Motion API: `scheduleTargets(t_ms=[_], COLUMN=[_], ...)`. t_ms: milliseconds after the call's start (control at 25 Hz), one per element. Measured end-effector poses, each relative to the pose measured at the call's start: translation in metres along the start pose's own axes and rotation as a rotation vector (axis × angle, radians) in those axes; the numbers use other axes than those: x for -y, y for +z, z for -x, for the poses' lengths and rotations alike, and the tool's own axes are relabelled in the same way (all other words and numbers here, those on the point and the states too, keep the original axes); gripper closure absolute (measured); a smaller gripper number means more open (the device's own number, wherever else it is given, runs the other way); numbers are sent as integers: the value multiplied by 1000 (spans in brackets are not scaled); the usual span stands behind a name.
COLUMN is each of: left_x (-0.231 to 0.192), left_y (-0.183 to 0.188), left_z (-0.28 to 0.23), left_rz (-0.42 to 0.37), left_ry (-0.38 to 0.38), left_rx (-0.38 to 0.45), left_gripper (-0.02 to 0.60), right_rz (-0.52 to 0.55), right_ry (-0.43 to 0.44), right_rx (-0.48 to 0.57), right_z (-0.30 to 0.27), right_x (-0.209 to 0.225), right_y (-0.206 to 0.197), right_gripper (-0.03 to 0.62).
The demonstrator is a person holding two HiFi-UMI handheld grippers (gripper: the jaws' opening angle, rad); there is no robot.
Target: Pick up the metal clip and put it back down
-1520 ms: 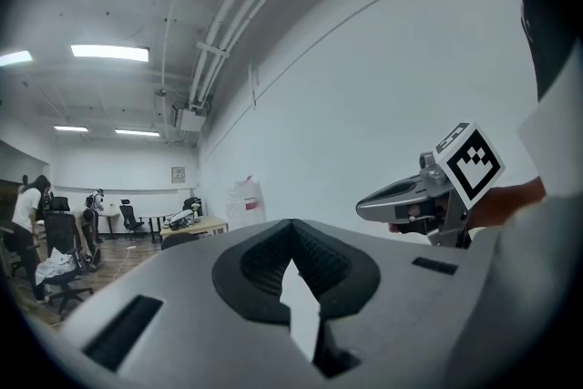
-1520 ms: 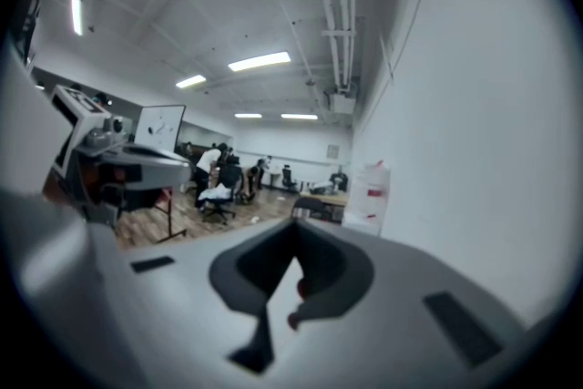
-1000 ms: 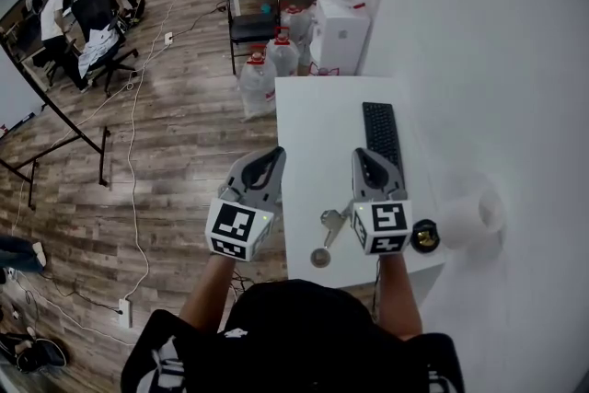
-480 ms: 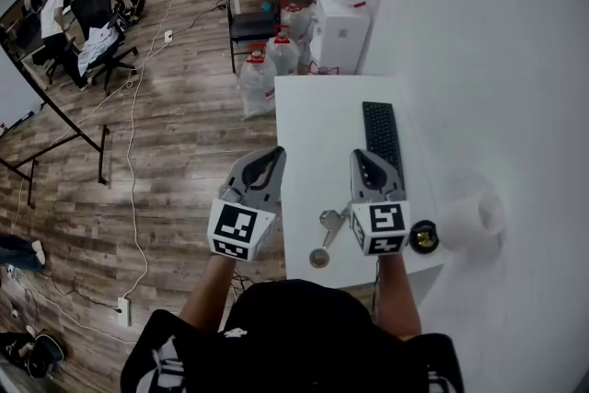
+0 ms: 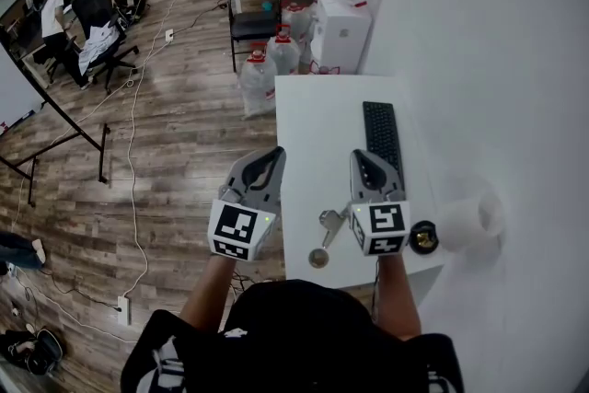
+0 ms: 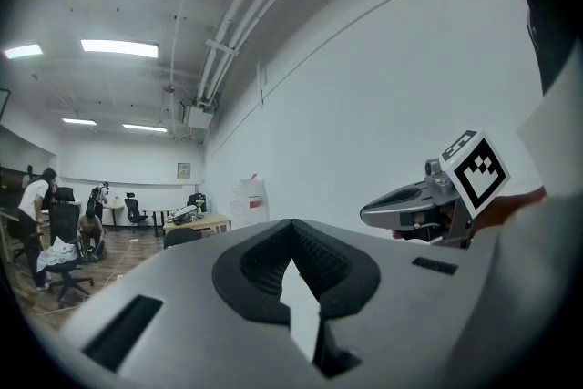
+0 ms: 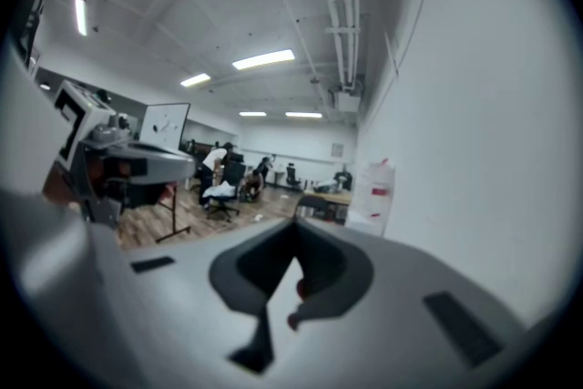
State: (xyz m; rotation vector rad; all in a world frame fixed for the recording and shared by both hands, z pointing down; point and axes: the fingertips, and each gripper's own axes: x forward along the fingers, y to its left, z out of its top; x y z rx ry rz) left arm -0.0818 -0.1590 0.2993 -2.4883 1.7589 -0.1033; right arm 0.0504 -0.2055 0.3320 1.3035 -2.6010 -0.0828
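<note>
Only the head view shows the metal clip beside the pressed-together right tool; left tool likewise.

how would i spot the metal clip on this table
Start at the white table with the black keyboard on its right side. Near the front edge, left of centre, lies the metal clip: small and shiny silver, unlike the dark round object farther right.
</note>
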Motion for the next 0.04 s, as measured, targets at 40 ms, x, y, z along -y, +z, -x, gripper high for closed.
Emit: scheduleTargets(t_ms=[40], left_x=[0], left_y=[-1], left_z=[0], left_rz=[0], left_ry=[0], left_rx=[0], left_gripper=[557], right_rz=[0], right_ry=[1], right_rx=[1], right_z=[0], right_x=[0], right_y=[0], right_gripper=[560])
